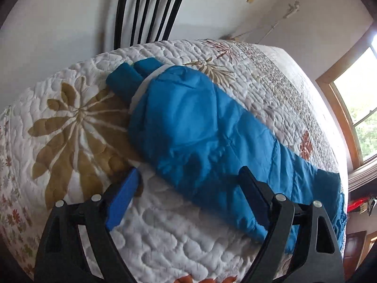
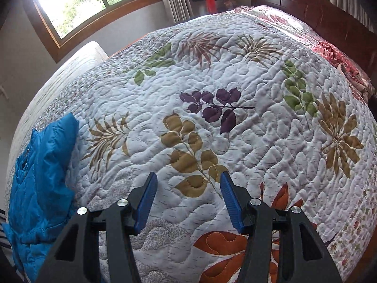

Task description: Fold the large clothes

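A bright blue padded jacket (image 1: 202,132) lies folded into a long strip across the quilted bed, its darker cuffs (image 1: 132,75) and a white lining edge at the far end. My left gripper (image 1: 188,172) hovers over its near edge, jaws wide open, nothing between the blue pads; the right finger is above the blue fabric, the left finger above the quilt. In the right wrist view the jacket (image 2: 40,176) shows only at the left edge. My right gripper (image 2: 188,176) stands open over the bare quilt, well to the jacket's right, holding nothing.
A white quilt with leaf prints (image 2: 212,108) covers the bed. A dark wooden headboard (image 2: 306,7) and a crumpled red-patterned blanket (image 2: 341,63) lie at the far right. A window (image 2: 89,2) is behind the bed. Black-striped cloth (image 1: 150,9) hangs past the bed's far edge.
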`<state>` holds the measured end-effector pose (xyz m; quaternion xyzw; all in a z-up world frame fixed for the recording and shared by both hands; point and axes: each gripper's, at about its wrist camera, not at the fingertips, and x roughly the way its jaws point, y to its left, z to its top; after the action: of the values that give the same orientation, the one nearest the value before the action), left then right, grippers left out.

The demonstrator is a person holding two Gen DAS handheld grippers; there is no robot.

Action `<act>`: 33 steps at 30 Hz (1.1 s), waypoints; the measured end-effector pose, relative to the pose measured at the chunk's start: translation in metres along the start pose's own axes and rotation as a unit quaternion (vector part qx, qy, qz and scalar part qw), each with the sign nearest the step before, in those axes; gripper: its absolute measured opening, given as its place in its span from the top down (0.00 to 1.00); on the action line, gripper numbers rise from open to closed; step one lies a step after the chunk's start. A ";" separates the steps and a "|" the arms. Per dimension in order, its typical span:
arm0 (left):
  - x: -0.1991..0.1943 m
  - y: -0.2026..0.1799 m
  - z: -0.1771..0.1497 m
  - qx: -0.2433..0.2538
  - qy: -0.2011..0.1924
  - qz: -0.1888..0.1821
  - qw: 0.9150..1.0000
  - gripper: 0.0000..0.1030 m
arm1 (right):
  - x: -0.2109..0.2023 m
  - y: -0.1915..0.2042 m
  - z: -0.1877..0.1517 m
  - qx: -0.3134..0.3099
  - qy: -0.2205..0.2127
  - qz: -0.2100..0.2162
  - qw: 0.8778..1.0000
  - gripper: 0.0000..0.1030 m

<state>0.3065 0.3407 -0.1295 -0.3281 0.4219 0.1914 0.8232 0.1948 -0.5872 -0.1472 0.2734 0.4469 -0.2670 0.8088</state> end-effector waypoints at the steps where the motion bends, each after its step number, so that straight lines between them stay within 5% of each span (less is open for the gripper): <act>1: 0.003 -0.001 0.002 -0.001 -0.004 0.001 1.000 0.19 | 0.002 0.001 0.000 -0.001 0.000 0.002 1.000 0.46; 2: 0.005 -0.003 0.004 0.000 -0.010 0.008 1.000 0.22 | 0.001 0.003 -0.001 -0.001 -0.001 0.003 1.000 0.46; 5: 0.009 -0.009 0.005 0.012 -0.024 0.033 0.999 0.49 | 0.001 0.003 -0.002 0.003 -0.005 0.012 1.000 0.46; 7: 0.009 -0.007 0.007 0.007 -0.023 0.020 1.000 0.78 | 0.001 0.002 -0.001 0.006 -0.005 0.020 1.000 0.46; 9: 0.004 -0.007 0.009 0.002 -0.025 -0.001 1.000 0.88 | 0.000 0.002 -0.001 0.006 -0.008 0.031 0.999 0.46; 13: -0.028 -0.031 -0.001 0.039 -0.075 -0.009 0.996 0.95 | -0.006 0.007 0.000 -0.005 -0.018 0.029 0.999 0.46; 18: -0.094 -0.099 -0.032 0.124 -0.117 -0.080 0.982 0.97 | -0.018 0.012 -0.001 -0.015 -0.035 0.033 0.999 0.46; 24: -0.142 -0.220 -0.107 0.254 -0.116 -0.163 0.946 0.97 | -0.032 0.020 -0.003 -0.029 -0.052 0.043 0.997 0.46; 28: -0.148 -0.299 -0.177 0.345 -0.078 -0.224 0.908 0.95 | -0.034 0.022 -0.003 -0.034 -0.054 0.048 0.997 0.46; 30: -0.139 -0.331 -0.213 0.398 -0.030 -0.250 0.882 0.89 | -0.032 0.024 -0.004 -0.039 -0.052 0.048 0.997 0.46; 33: -0.124 -0.351 -0.249 0.439 0.007 -0.251 0.862 0.75 | -0.031 0.029 -0.006 -0.049 -0.050 0.051 0.996 0.46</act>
<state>0.3015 -0.0885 -0.0022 -0.0286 0.3710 -0.2293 0.8994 0.1975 -0.5568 -0.1170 0.2422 0.4038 -0.2170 0.8551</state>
